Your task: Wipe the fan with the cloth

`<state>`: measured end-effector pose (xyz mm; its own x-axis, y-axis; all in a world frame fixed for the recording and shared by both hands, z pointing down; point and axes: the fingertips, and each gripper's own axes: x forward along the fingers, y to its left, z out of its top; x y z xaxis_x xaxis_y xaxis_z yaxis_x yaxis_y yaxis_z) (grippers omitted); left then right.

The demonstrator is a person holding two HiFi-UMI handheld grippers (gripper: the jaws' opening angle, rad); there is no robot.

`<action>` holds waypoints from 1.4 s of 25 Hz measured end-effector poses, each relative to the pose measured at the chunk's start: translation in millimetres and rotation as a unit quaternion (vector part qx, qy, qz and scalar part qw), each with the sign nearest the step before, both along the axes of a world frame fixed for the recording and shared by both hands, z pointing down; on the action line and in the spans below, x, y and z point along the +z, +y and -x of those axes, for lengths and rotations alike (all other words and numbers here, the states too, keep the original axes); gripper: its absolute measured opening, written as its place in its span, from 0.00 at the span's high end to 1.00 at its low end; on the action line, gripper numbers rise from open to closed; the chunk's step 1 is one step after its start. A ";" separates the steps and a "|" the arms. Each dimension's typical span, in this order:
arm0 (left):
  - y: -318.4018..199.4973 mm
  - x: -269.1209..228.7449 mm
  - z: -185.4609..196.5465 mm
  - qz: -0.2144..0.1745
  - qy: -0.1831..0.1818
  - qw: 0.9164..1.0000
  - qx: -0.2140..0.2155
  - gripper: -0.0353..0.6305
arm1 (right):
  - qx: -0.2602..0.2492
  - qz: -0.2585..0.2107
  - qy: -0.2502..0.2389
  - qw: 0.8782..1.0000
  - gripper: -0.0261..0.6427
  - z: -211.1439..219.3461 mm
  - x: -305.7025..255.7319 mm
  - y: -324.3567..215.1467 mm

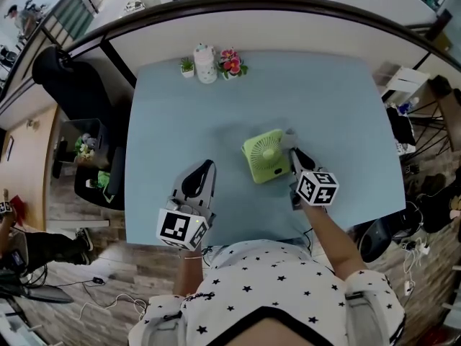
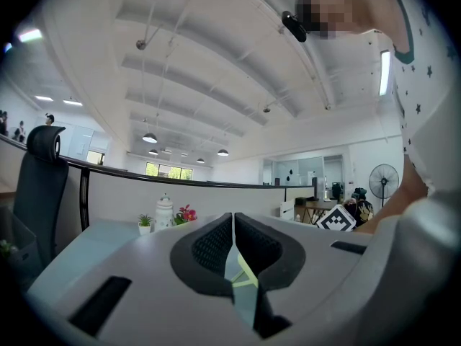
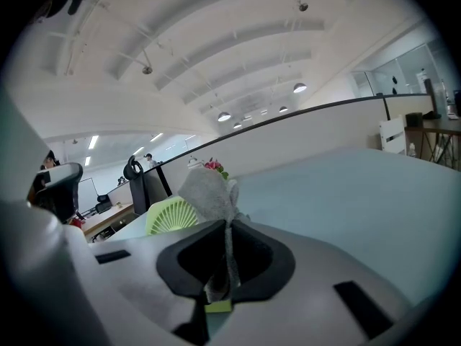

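Note:
A small lime-green fan (image 1: pixel 265 156) stands on the light blue table (image 1: pixel 180 121), its round grille facing the person. My right gripper (image 1: pixel 293 154) sits at the fan's right side, shut on a grey cloth (image 1: pixel 289 138) that bunches up against the fan's top right corner. In the right gripper view the cloth (image 3: pixel 209 192) rises from between the jaws, with the fan (image 3: pixel 171 215) just left of it. My left gripper (image 1: pixel 204 171) is shut and holds nothing, left of the fan and nearer the table's front edge. Through its closed jaws (image 2: pixel 232 247) only a sliver of green shows.
A white jar (image 1: pixel 205 64) stands at the table's far edge between a tiny green plant (image 1: pixel 187 66) and a pot of pink flowers (image 1: pixel 232 63). A black office chair (image 1: pixel 75 92) is off the table's left side. Boxes and cables lie on the floor to the right.

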<state>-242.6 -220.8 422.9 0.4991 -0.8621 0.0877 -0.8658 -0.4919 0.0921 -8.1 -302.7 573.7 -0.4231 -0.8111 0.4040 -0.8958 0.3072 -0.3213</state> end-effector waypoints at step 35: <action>0.3 2.1 5.3 0.004 0.003 1.000 -0.005 0.90 | -0.189 0.019 0.003 0.982 0.93 113.6 13.6 68.1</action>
